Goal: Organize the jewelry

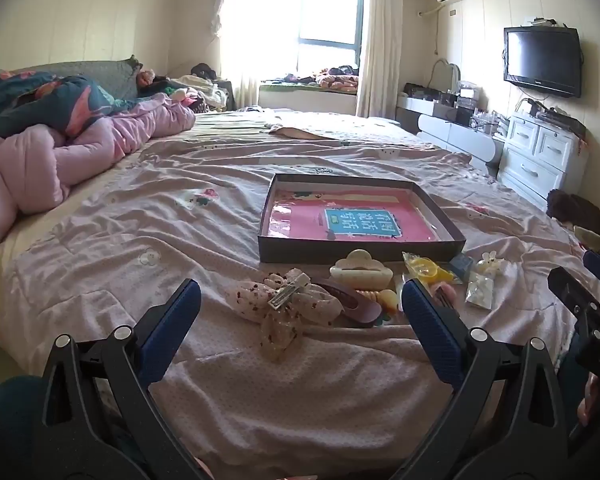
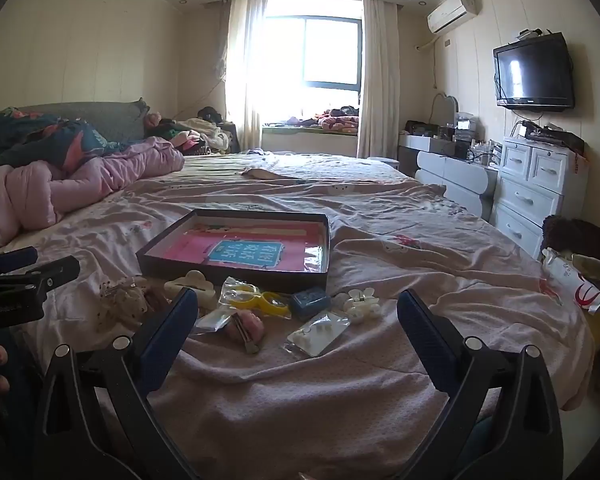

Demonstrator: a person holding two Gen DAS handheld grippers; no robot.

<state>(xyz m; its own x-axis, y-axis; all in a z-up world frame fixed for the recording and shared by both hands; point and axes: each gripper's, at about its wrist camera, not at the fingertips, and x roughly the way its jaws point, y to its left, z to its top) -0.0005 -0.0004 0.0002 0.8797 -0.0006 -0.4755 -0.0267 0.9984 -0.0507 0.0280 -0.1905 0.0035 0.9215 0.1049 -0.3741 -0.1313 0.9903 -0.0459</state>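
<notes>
Jaws wide on both the left gripper [image 1: 300,300] and right gripper [image 2: 298,308], holding nothing. Nothing sorted yet: the shallow box [image 1: 452,226] holds no jewelry, and the hair clips [image 1: 360,272] sit loose on the bed [image 1: 180,240] lower center.

Shallow dark tray [image 2: 236,272] flat on bed, pink sheet inside. Just in front, loose cluster: cream claw clip [image 1: 360,274], spotted bow clip [image 1: 284,304], yellow bagged item [image 2: 256,298], white flower clip [image 2: 360,302], bagged earrings [image 2: 318,332].

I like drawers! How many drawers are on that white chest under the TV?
5 show on the white chest: two side by side on top, three stacked below them. The lowest is partly cut off in the left wrist view, so more may be hidden.
</notes>
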